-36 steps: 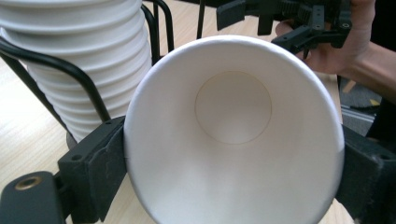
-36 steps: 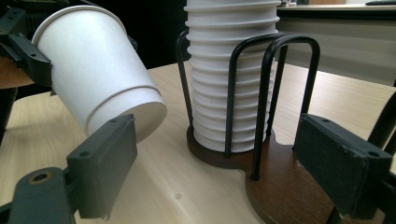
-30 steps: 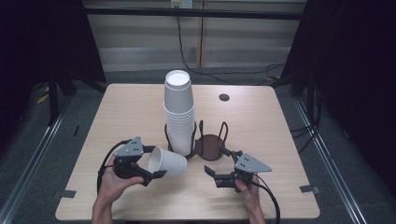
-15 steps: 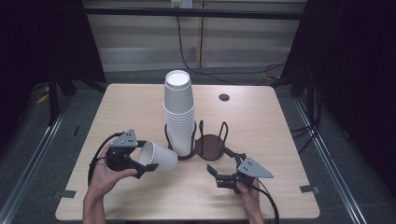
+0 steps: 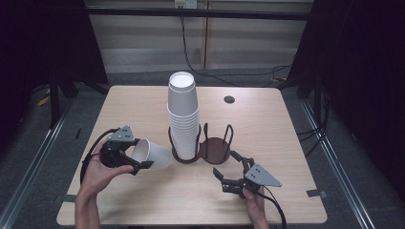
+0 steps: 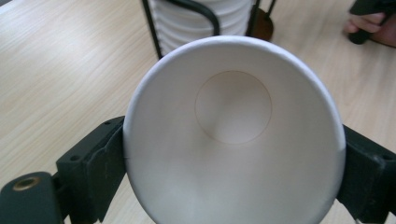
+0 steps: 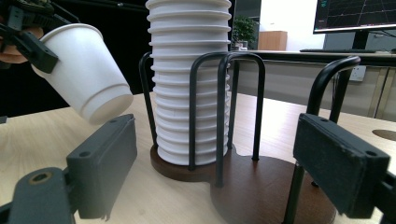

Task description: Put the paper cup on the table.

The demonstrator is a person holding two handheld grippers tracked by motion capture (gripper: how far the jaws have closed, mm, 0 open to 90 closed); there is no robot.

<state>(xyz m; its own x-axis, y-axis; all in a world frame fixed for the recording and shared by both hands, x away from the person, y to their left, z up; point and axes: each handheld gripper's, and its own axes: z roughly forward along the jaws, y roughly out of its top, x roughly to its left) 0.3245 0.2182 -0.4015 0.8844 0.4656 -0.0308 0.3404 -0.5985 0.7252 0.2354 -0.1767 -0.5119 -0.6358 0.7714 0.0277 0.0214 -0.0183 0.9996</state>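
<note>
Left claw [image 5: 136, 160] clamps paper cup [image 5: 152, 153]; right claw [image 5: 228, 170] wide, empty.

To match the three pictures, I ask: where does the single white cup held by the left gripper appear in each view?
High view: single cup, lower left, beside the cup stack.
Left gripper view: centre, mouth toward the camera.
Right gripper view: upper left, tilted.
Shared landmark: the cup stack.

grey floor [image 5: 363, 157], dark curtains [image 5: 43, 43], pale back wall [image 5: 143, 43], lit monitor [image 7: 357, 16].
</note>
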